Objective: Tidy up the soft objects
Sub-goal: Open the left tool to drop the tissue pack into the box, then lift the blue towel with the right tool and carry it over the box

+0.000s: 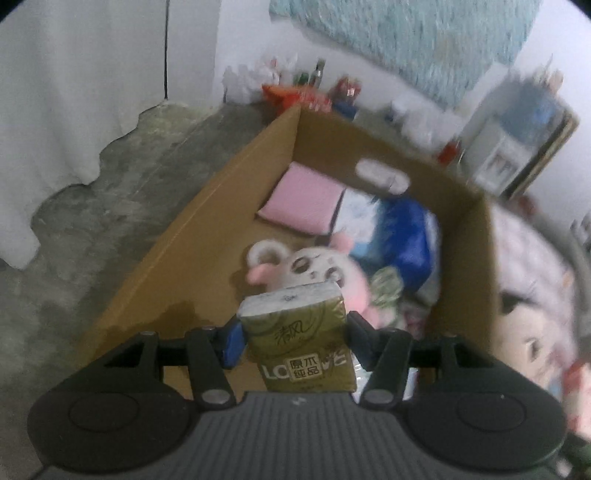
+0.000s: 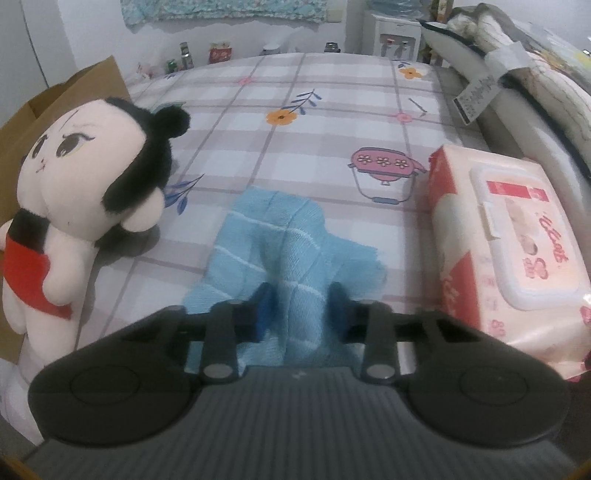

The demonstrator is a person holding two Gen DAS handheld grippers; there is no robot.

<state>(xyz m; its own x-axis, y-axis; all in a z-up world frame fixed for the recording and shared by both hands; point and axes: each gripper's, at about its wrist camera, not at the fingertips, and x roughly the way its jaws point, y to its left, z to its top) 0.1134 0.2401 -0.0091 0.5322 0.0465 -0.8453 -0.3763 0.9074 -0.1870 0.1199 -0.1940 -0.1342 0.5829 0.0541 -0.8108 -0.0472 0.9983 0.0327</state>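
My left gripper (image 1: pixel 295 332) is shut on a gold-green tissue pack (image 1: pixel 301 339) and holds it above the open cardboard box (image 1: pixel 177 236). Inside the box lie a pink cushion (image 1: pixel 303 197), a pink-and-white panda plush (image 1: pixel 314 273) and a blue-and-white bag (image 1: pixel 399 232). My right gripper (image 2: pixel 301 306) is closed on a raised fold of the light-blue towel (image 2: pixel 280 236) on the bed. A black-haired doll in red (image 2: pixel 81 192) leans by the box at left. A pink wet-wipes pack (image 2: pixel 509 254) lies at right.
The box stands on a grey concrete floor (image 1: pixel 92 229) beside the bed with its checked sheet (image 2: pixel 332 110). Bottles and snack packs (image 1: pixel 306 88) line the far wall. A water dispenser (image 2: pixel 395 33) and rolled bedding (image 2: pixel 517 62) stand beyond the bed.
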